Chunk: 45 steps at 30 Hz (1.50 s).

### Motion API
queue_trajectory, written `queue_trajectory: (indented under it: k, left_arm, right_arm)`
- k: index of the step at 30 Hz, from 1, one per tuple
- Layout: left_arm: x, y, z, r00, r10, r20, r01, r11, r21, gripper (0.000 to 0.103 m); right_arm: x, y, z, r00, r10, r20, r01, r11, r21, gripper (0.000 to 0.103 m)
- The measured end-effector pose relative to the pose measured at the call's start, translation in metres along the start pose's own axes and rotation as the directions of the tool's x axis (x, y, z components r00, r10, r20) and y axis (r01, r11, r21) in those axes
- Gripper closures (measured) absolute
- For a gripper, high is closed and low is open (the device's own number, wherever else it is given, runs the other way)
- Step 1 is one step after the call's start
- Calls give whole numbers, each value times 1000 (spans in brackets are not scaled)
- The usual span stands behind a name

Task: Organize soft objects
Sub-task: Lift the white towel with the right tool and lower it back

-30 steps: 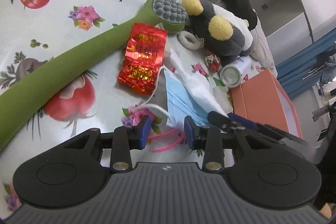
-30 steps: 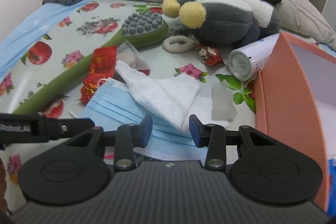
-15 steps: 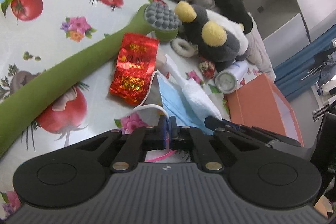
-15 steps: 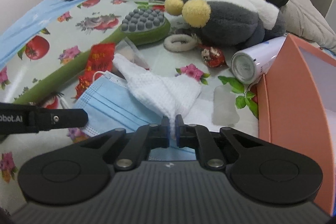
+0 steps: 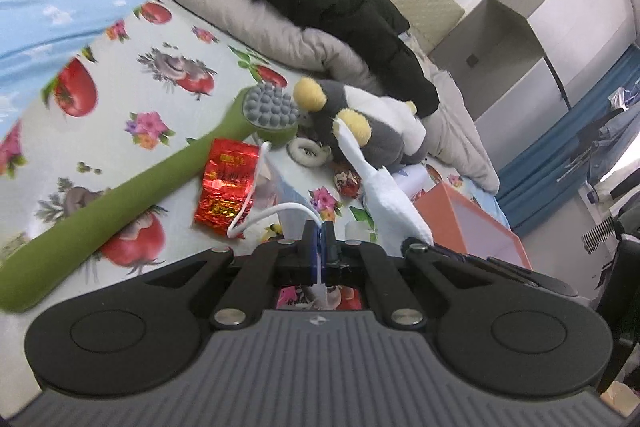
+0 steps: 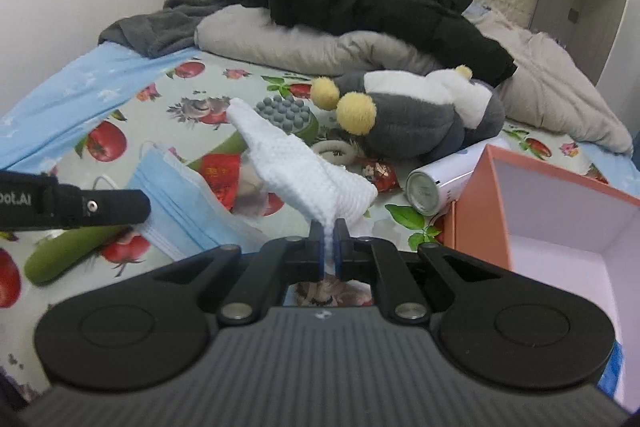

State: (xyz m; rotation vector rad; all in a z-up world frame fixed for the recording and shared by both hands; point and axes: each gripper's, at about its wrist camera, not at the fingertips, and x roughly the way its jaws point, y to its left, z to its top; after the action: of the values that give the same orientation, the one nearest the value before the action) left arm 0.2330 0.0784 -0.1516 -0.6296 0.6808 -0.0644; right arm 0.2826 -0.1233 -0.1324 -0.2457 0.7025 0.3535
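- Broadly, the bed (image 6: 168,95) fills both views, its fruit-and-flower sheet strewn with small things; grey bedding (image 6: 304,43) and black clothing (image 6: 360,3) are heaped along its far side.
- Next in size, an orange box (image 6: 532,211) stands open at the right edge of the bed, its pale inside showing.
- A long green massage hammer (image 5: 120,195) lies slantwise across the sheet, its grey studded head near a grey, white and yellow plush toy (image 6: 420,115).
- The left gripper (image 5: 319,247) is clenched on the blue face mask (image 6: 180,199), pinching its edge; in the right wrist view the mask hangs lifted off the sheet, and 1 white ear loop arcs out from the pads in the left wrist view.
- The right gripper (image 6: 329,243) is clamped on a corner of the white knitted cloth (image 6: 296,167), which rises clear of the bed in a tapering peak, just left of the box.
- A white can (image 6: 436,183) lies on its side against the box wall.
- A red foil packet (image 5: 228,195) rests beside the hammer's handle.
- A white hair ring (image 6: 336,151) lies in front of the plush toy.
- A small red wrapped sweet (image 6: 380,175) sits near the can.
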Motion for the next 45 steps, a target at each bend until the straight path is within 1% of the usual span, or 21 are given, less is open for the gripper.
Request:
queue_trajectory:
  k: [6,12,16,19,22,26,30,34,39,42,43,44,45]
  left_arm:
    - [-40,-1,-17,996,88,15,-88,996,18,101]
    - [-65,17,-36,990,144,2,-144,989,-30,101]
    - [-68,33,-48,983,182,-39,-184,980,-74,101]
    - [-65,46,-59,974,205,-94,-215,971,-109,101]
    - [-60,58,-70,967,205,-150,-226,964,-139,101]
    - [-54,68,-82,958,199,-208,-231,962,-146,101]
    - [-47,76,-90,947,188,-261,-232,961,-150,101]
    - [-41,82,-94,938,181,-297,-235,959,-159,101]
    - [-39,82,-94,934,178,-310,-233,961,-151,101]
    - [-38,79,-94,931,179,-318,-232,962,-140,100]
    - [-38,78,-95,930,177,-322,-231,963,-139,100]
    - [-37,77,-95,929,176,-325,-230,963,-138,100]
    - [-37,76,-95,928,176,-328,-230,964,-134,100]
  right_arm:
    - [-30,11,-10,1000,-6,-3,6,1000,-18,95]
    - [-43,27,-27,999,-14,-45,12,999,-51,95]
    - [-46,37,-42,995,-20,-93,13,998,-69,95]
    - [-44,46,-54,990,-23,-137,12,996,-85,95]
    - [-40,52,-65,983,-25,-183,7,995,-101,95]
    - [-35,59,-78,971,-28,-237,1,993,-117,95]
    - [-30,63,-89,957,-2,-289,-28,995,-97,95]
    - [-27,65,-97,946,25,-322,-51,996,-73,93]
    - [-28,60,-99,940,73,-333,-83,996,-15,92]
    - [-29,58,-98,936,90,-340,-96,995,0,88]
    - [-29,57,-98,934,95,-343,-100,995,5,78]
    - [-30,56,-98,933,106,-343,-108,994,14,69]
    - [-31,54,-99,933,117,-341,-116,993,22,67]
